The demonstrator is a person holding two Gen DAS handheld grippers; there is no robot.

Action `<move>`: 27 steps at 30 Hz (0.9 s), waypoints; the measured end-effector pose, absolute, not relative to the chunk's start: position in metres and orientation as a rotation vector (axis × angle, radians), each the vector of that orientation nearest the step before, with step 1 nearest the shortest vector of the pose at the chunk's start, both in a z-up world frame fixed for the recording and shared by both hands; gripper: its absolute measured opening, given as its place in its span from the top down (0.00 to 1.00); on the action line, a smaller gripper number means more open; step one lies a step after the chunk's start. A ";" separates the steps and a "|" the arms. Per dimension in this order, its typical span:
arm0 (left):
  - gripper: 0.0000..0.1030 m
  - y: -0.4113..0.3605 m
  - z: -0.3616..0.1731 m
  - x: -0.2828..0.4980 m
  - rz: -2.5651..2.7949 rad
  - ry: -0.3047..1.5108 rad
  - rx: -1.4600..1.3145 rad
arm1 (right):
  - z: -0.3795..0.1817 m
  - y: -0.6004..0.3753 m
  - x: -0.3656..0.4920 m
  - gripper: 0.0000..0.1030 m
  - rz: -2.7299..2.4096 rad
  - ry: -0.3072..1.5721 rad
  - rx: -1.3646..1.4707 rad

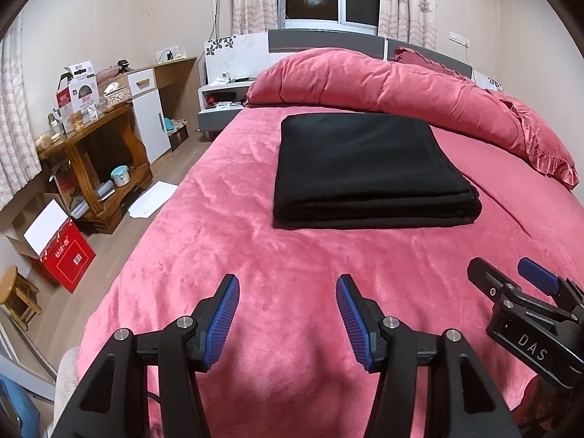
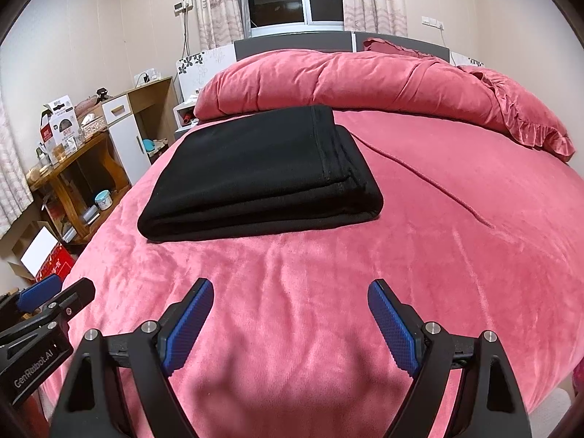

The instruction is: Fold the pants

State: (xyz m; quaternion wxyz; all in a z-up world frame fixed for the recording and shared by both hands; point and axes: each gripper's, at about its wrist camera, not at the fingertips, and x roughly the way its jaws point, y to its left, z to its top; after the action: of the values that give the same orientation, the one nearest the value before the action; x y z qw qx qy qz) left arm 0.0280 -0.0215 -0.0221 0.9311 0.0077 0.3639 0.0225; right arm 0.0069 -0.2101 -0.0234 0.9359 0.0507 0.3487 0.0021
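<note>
The black pants (image 1: 368, 168) lie folded into a thick, flat rectangle in the middle of the pink bed (image 1: 255, 255); in the right wrist view the same pants (image 2: 262, 182) sit left of centre, layered edges facing me. My left gripper (image 1: 288, 288) hovers open over bare bedspread well short of the pants, nothing between its blue pads. My right gripper (image 2: 290, 292) is open too, also over bare bedspread in front of the pants. Each gripper shows at the edge of the other's view: the right gripper (image 1: 511, 273) and the left gripper (image 2: 58, 290).
A rolled pink duvet (image 1: 383, 80) and a frilled pillow (image 1: 540, 146) lie across the head of the bed. Left of the bed stand a wooden table (image 1: 91, 153) with boxes, a white cabinet (image 1: 149, 120), a red carton (image 1: 65, 259) and a stool (image 1: 18, 299).
</note>
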 end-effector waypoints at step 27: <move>0.45 -0.022 -0.026 0.030 0.050 0.766 0.018 | -0.027 -0.211 0.007 0.16 0.006 0.731 0.116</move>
State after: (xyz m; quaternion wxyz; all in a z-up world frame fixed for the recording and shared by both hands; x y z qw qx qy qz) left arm 0.0297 -0.0223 -0.0261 0.9272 0.0088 0.3736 0.0242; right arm 0.0067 -0.2109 -0.0265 0.9324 0.0568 0.3570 0.0031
